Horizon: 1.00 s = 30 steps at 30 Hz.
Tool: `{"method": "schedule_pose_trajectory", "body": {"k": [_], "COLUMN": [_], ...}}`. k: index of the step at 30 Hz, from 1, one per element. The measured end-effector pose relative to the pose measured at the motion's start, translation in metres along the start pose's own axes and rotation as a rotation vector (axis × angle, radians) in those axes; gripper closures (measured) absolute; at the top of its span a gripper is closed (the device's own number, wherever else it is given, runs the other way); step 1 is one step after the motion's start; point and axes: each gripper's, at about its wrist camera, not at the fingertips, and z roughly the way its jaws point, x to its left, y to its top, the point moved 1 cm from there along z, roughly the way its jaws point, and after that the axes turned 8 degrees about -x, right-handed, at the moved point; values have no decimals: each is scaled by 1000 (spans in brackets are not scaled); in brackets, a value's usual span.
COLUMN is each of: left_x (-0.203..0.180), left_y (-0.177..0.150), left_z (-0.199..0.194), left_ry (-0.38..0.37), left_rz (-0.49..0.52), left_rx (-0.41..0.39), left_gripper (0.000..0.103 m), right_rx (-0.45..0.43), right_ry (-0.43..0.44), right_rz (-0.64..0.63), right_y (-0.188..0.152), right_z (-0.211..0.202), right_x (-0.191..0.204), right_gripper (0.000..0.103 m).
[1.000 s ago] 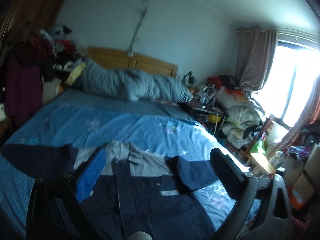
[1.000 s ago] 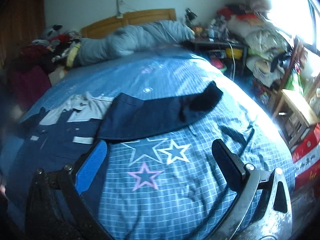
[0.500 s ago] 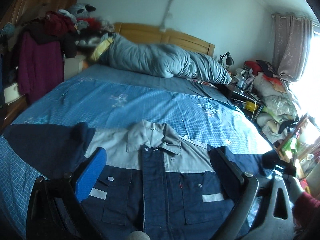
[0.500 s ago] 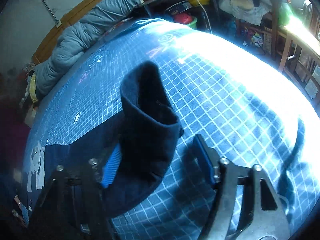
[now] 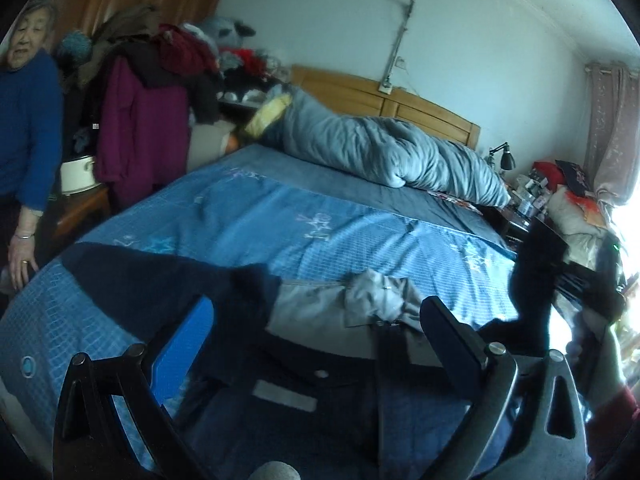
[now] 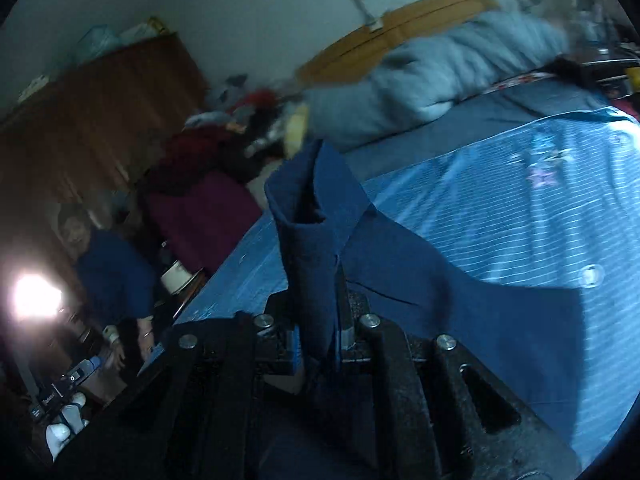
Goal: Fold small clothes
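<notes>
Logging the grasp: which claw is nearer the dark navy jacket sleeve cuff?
Right. The right claw is shut on the dark navy jacket sleeve cuff; the left claw hangs open over the jacket's chest, apart from it.

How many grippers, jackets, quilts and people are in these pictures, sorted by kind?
Grippers: 2, left gripper and right gripper
Jackets: 1, navy jacket
Quilts: 1, grey quilt
People nearby: 1, person in blue
Total: 5

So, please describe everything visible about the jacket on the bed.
The jacket lies face up on the blue bed cover, dark navy with a grey yoke and crumpled grey collar, buttons and pale chest strips. One sleeve is lifted, clamped in the right gripper; the other lies flat. The open left gripper hovers over it.
</notes>
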Motion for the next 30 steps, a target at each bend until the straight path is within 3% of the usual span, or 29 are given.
{"method": "schedule_pose_trajectory", "body": {"k": [3, 4, 5, 7, 9, 12, 14, 17, 19, 21, 24, 27, 30], "left_x": [23, 30, 37, 49, 61, 77, 85, 89, 84, 70, 32, 3, -14], "left_y": [1, 0, 0, -2, -8, -22, -33, -50, -63, -76, -97, -116, -128], "left_z": [-8, -9, -10, -10, -9, -2, 3, 11, 22, 42, 80, 124, 161], "left_ry": [29, 38, 47, 61, 72, 81, 88, 84, 43, -1, -99, -178, -174], "left_rz": [4, 5, 3, -4, -10, -26, -35, -40, -39, -10, 55, 18, -29], "left_rx": [5, 8, 13, 19, 26, 59, 87, 136, 198, 267, 375, 475, 534], "left_gripper": [0, 0, 0, 0, 0, 0, 0, 0, 0, 0, 0, 5, 18], "right_rx": [141, 197, 244, 283, 263, 195, 160, 151, 160, 162, 148, 136, 134], "right_ry": [57, 48, 32, 36, 54, 25, -100, -360, -456, -471, -395, -368, -336], "right_rz": [-50, -81, -111, -122, -115, -90, -84, -48, 41, 126, 244, 208, 210], "right_y": [-55, -76, -96, -121, -126, -126, -127, -129, -133, -141, -160, -170, -170], "right_z": [79, 99, 111, 112, 89, 33, -2, -48, -71, -87, -96, -98, -95], "right_x": [52, 65, 76, 87, 89, 55, 13, -55, -98, -123, -138, -132, -136], "right_gripper": [82, 67, 61, 60, 55, 44, 42, 41, 41, 41, 41, 41, 41]}}
